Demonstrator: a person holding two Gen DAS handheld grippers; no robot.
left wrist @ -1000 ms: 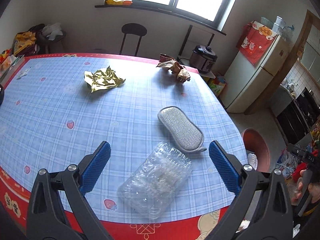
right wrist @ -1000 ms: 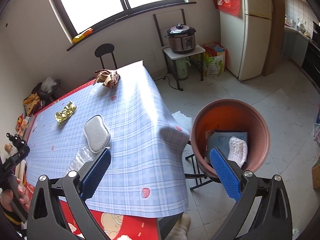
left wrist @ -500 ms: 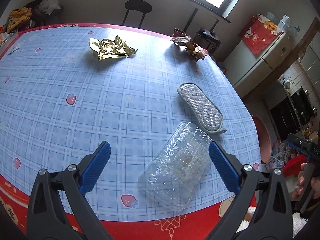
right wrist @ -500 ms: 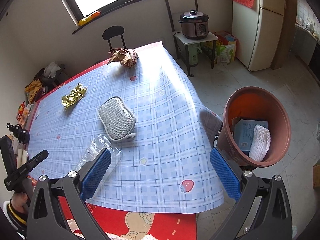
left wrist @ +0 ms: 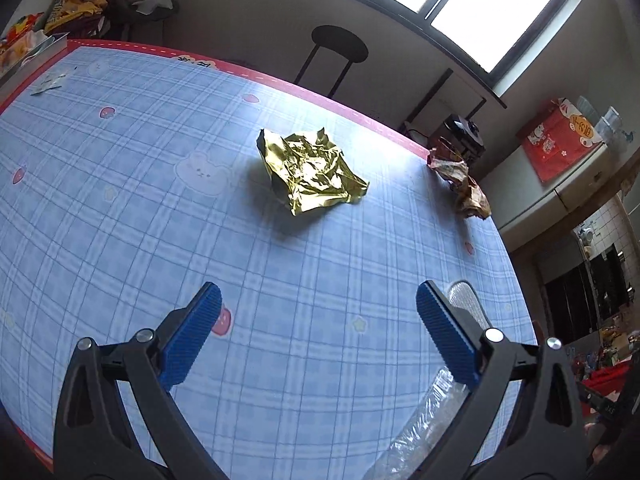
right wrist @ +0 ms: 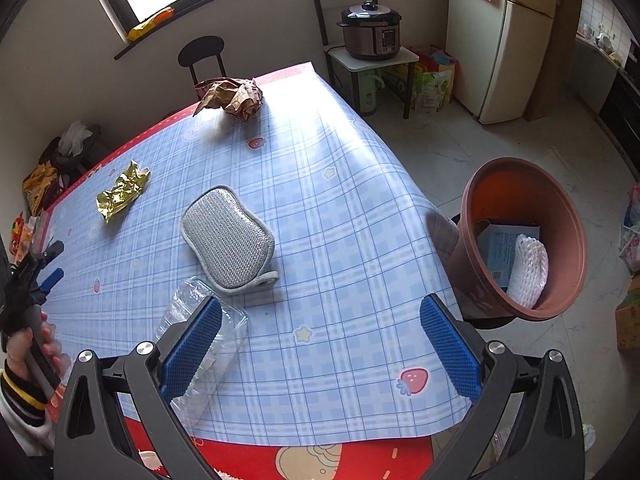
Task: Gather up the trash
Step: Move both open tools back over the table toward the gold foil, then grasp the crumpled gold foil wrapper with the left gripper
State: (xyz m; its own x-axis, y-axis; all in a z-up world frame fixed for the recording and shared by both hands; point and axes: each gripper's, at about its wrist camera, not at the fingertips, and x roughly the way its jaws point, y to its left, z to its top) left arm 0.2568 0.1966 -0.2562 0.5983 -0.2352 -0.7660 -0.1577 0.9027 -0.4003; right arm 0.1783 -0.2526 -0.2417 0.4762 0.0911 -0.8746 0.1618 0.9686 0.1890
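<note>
The table (right wrist: 320, 184) carries a blue plaid cloth with a red border. A terracotta-coloured bin (right wrist: 480, 208) stands beside its right edge, holding a blue carton (right wrist: 498, 250) and a white foam net (right wrist: 528, 270). A grey mesh scrubbing pad (right wrist: 228, 240) lies mid-table, touching a clear crushed plastic container (right wrist: 200, 332) at the near edge. Gold foil wrapper (left wrist: 312, 172) lies centre-left; brown crumpled paper (right wrist: 232, 96) sits at the far corner. Left gripper (left wrist: 318, 328) hovers above the cloth, jaws spread, empty. Right gripper (right wrist: 320, 334) hovers over the near edge, jaws spread, empty
</note>
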